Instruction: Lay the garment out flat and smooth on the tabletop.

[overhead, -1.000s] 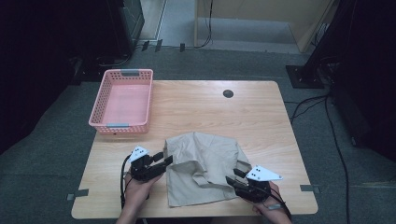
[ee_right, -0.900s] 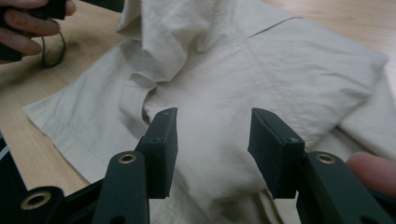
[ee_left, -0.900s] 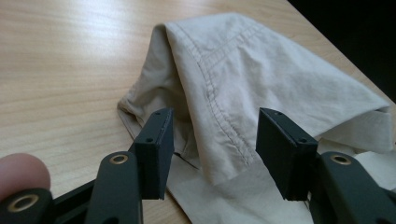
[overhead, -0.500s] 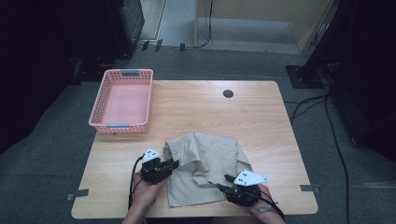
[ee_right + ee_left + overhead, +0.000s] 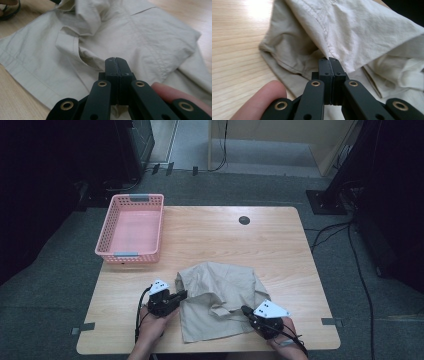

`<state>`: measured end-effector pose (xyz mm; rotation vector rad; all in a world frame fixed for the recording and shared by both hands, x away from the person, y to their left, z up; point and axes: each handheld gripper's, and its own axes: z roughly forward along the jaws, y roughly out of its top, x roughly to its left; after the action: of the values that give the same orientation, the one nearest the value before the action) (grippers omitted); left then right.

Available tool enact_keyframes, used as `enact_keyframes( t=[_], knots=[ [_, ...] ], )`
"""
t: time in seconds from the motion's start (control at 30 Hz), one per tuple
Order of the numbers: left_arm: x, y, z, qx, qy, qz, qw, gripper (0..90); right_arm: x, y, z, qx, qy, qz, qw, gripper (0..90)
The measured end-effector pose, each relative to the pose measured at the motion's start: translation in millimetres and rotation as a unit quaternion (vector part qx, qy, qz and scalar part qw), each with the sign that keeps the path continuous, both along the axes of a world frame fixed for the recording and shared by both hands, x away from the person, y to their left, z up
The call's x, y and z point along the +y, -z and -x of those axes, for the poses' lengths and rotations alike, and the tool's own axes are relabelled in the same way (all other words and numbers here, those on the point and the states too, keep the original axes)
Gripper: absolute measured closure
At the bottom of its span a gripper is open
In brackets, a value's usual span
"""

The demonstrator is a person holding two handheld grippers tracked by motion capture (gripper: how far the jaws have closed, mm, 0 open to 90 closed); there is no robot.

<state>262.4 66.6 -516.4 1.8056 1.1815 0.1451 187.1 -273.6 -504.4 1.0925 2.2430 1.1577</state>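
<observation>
Grey carpet and dark equipment surround a pale wooden desk point(image 5: 215, 240), the largest thing in the high view. On it, the beige garment point(image 5: 217, 297) lies crumpled at the near edge, and every other place can be read from it: a pink basket point(image 5: 131, 227) stands well beyond it toward the far left corner, a small dark grommet point(image 5: 244, 220) sits beyond it near the far edge.

At the garment's left edge the left tongs point(image 5: 181, 295) have just been closing and are now clamped on a stitched seam, which the left gripper view shows rising in a taut fold from between the pressed-together jaws point(image 5: 329, 62). At the garment's right near corner the right tongs point(image 5: 246, 310) have likewise just been closing; in the right gripper view point(image 5: 115, 62) the jaws meet with cloth bunched at their tips, apparently pinching a fold.

The step in hand looks like the first grasp, both sides secured before the cloth is moved. Next would likely come a joint lift and spread, calling for even pull from both hands so neither seam slips free. No brand, label or writing can be read anywhere.
</observation>
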Motion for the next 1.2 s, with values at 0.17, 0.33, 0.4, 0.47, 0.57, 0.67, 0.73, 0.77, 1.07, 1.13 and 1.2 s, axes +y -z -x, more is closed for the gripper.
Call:
enact_keyframes(
  t=[0.17, 0.33, 0.4, 0.47, 0.57, 0.67, 0.73, 0.77, 1.07, 1.13, 1.2],
  knots=[
    [9.0, -0.5, -2.5, 0.000, -0.012, -0.002, 0.9999, 90.0, -17.8, -12.7, -3.8, -0.015, 0.028, -0.022, 0.9993, 90.0],
    [14.0, -0.4, -3.8, -0.002, -0.021, -0.007, 0.9998, 90.0, -40.5, -25.1, -6.9, -0.031, 0.069, -0.046, 0.9961, 90.0],
    [15.9, -0.6, -4.2, -0.003, -0.022, -0.010, 0.9997, 90.0, -49.4, -28.7, -8.3, -0.037, 0.087, -0.054, 0.9941, 90.0],
    [17.2, -0.7, -4.4, -0.003, -0.025, -0.010, 0.9996, 90.0, -57.9, -30.9, -9.7, -0.042, 0.103, -0.059, 0.9920, 90.0],
    [17.8, -0.6, -4.3, -0.005, -0.024, -0.018, 0.9995, 90.0, -68.4, -30.6, -12.2, -0.041, 0.126, -0.064, 0.9891, 90.0],
    [16.7, 0.7, -4.1, -0.006, -0.019, -0.031, 0.9993, 90.0, -74.5, -26.4, -14.8, -0.039, 0.138, -0.059, 0.9879, 90.0],
    [15.2, 2.1, -3.8, -0.007, -0.018, -0.042, 0.9989, 90.0, -74.4, -20.0, -16.3, -0.034, 0.136, -0.041, 0.9893, 90.0],
    [14.9, 3.0, -3.9, -0.006, -0.018, -0.048, 0.9987, 90.0, -73.6, -15.2, -17.7, -0.028, 0.131, -0.026, 0.9907, 90.0],
    [18.9, 8.6, -5.4, 0.004, -0.020, -0.065, 0.9977, 90.0, -66.7, 15.3, -19.7, 0.034, 0.063, 0.042, 0.9965, 90.0],
    [19.7, 8.6, -5.2, 0.004, -0.019, -0.065, 0.9977, 90.0, -66.2, 15.1, -17.5, 0.040, 0.048, 0.046, 0.9970, 90.0],
    [21.0, 8.8, -4.9, 0.007, -0.011, -0.065, 0.9978, 90.0, -66.4, 14.8, -14.7, 0.048, 0.031, 0.050, 0.9971, 90.0]
  ],
)
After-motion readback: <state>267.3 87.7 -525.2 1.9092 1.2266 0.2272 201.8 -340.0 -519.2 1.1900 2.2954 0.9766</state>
